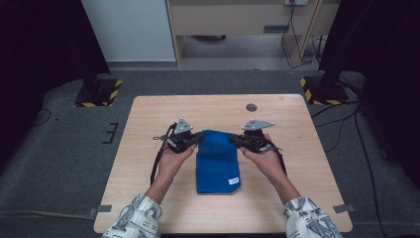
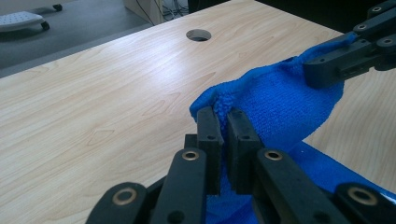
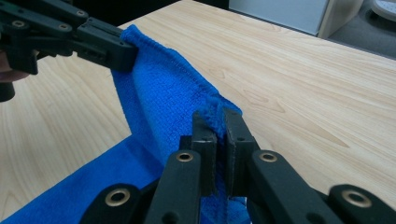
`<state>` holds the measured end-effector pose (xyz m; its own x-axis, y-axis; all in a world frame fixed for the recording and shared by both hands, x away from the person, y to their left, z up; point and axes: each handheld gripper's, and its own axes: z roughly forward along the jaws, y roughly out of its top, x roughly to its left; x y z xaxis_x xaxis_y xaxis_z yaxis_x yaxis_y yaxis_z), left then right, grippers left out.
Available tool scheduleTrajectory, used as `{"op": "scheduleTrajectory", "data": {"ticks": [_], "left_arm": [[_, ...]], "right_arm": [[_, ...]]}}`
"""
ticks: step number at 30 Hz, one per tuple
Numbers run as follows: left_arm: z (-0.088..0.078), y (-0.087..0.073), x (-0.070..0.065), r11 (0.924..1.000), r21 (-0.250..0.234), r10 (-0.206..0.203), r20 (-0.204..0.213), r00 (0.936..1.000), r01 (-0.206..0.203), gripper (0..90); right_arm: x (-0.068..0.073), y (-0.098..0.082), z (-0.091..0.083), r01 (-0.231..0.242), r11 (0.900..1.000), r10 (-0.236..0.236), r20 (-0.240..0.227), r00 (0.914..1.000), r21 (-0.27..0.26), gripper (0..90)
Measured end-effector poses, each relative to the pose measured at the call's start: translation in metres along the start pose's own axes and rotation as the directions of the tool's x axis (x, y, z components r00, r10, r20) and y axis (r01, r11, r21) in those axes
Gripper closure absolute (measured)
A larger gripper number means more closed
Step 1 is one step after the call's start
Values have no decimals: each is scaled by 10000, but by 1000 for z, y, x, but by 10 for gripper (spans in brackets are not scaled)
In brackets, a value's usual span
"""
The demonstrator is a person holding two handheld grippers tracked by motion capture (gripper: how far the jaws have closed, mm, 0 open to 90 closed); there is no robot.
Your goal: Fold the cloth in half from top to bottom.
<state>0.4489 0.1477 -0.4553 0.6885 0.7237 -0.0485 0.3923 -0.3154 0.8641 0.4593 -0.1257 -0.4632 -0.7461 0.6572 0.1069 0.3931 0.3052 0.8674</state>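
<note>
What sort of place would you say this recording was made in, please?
Probably a lab or office workroom set up for recording: a bare wooden table with a cable hole, black stands on hazard-striped bases, loose cables over grey carpet, and desk furniture behind.

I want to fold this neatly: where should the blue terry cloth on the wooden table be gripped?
Grip the blue terry cloth at its two far corners, each from its own outer side; that hemmed edge is raised off the table, where the left gripper and right gripper already pinch it.

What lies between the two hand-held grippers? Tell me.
The far edge of the blue towel, stretched between left hand-held gripper and right hand-held gripper, in the high view.
</note>
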Motion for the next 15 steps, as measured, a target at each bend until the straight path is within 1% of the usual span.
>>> {"op": "scheduleTrajectory", "data": {"ticks": [4,7,15], "left_arm": [[-3,-2,-3,10000,-14,26,79,10000,-26,852],[-6,-6,-6,9999,66,98,160,9998,-99,852],[-11,-18,-12,9998,185,41,309,9995,-47,850]], "right_arm": [[4,-2,-3,76,10000,-76,-93,9999,-17,854],[7,-4,-6,100,9999,-100,-132,9999,-5,855],[14,-14,-7,263,9995,-258,-285,9993,192,853]]}}
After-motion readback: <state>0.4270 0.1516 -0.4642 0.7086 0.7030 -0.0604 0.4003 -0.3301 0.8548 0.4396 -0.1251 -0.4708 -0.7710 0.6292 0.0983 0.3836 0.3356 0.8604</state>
